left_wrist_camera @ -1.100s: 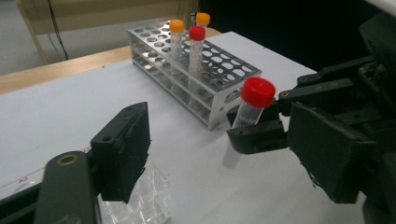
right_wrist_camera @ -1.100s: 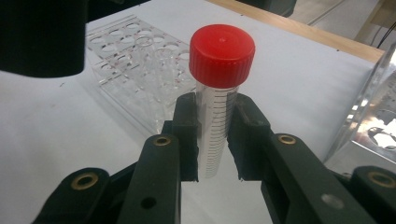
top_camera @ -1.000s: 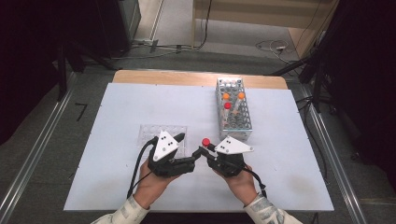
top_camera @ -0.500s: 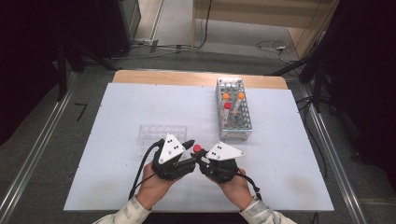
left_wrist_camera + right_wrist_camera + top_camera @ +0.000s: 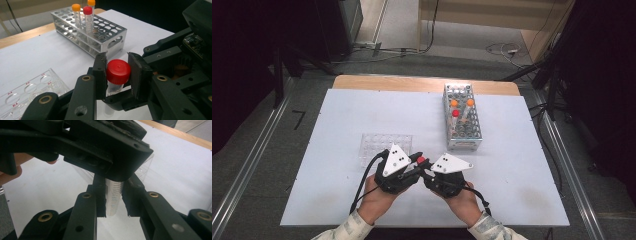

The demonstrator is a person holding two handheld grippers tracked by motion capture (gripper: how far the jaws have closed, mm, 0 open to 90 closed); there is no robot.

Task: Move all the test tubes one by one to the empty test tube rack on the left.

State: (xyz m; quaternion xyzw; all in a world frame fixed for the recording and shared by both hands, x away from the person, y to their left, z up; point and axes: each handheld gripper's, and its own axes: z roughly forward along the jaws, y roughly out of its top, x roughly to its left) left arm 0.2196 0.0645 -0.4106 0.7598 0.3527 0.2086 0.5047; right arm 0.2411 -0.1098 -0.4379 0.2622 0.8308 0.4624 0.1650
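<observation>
**Both grippers meet on the red-capped tube**

Since a second ago the two hands have drawn together above the near tabletop [image 5: 337, 125]. The left hand-held gripper [image 5: 117, 75] pinches the tube's red cap [image 5: 118, 71]; the right hand-held gripper [image 5: 113, 195] pinches the graduated tube [image 5: 113, 195] body, markings seen from that view. The left gripper view also shows the metal rack [image 5: 110, 37] and clear well plate [image 5: 30, 90].

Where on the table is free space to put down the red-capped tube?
Free: the white table left of the metal rack and behind the clear well plate; also the strip right of the rack. Crowded: the front centre, where both grippers meet around the tube.
</observation>
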